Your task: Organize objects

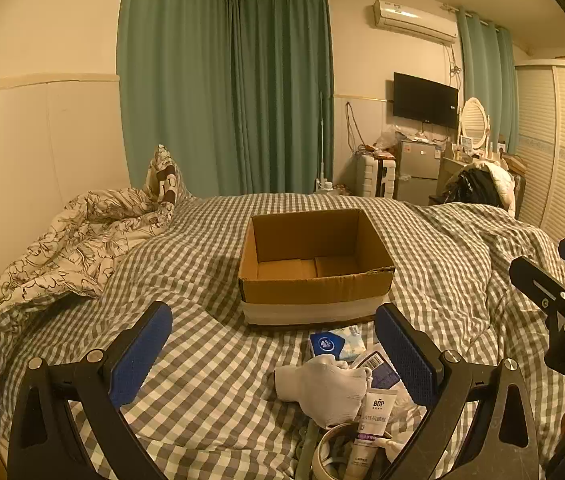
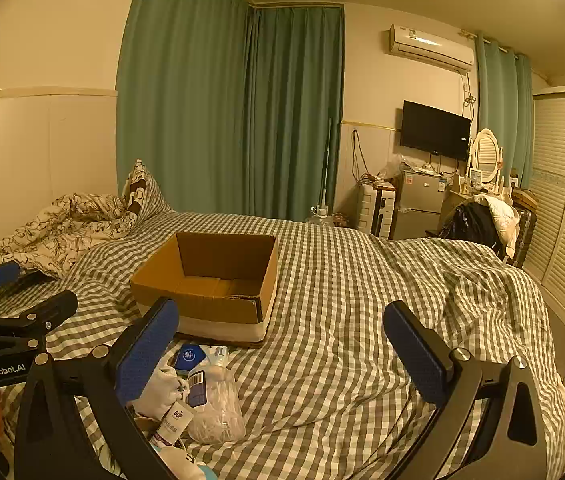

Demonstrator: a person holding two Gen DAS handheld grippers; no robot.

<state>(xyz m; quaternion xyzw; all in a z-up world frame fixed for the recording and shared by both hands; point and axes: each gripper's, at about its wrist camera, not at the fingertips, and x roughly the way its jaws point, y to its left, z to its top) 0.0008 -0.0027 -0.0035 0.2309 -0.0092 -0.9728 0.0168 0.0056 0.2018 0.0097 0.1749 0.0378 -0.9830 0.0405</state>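
Note:
An open, empty cardboard box (image 1: 314,264) stands on the checked bedspread; it also shows in the right wrist view (image 2: 210,280). In front of it lies a pile: a white glove (image 1: 322,384), a blue tissue pack (image 1: 336,344), a BOP tube (image 1: 376,412), a tape roll (image 1: 330,448) and a bag of cotton swabs (image 2: 216,404). My left gripper (image 1: 278,356) is open and empty above the pile. My right gripper (image 2: 282,360) is open and empty, to the right of the pile.
A crumpled floral duvet (image 1: 74,244) and pillow lie at the bed's far left. Green curtains (image 1: 226,92) hang behind. A fridge (image 1: 418,168), a TV, a dressing table and a slatted wardrobe (image 1: 562,168) stand at the right.

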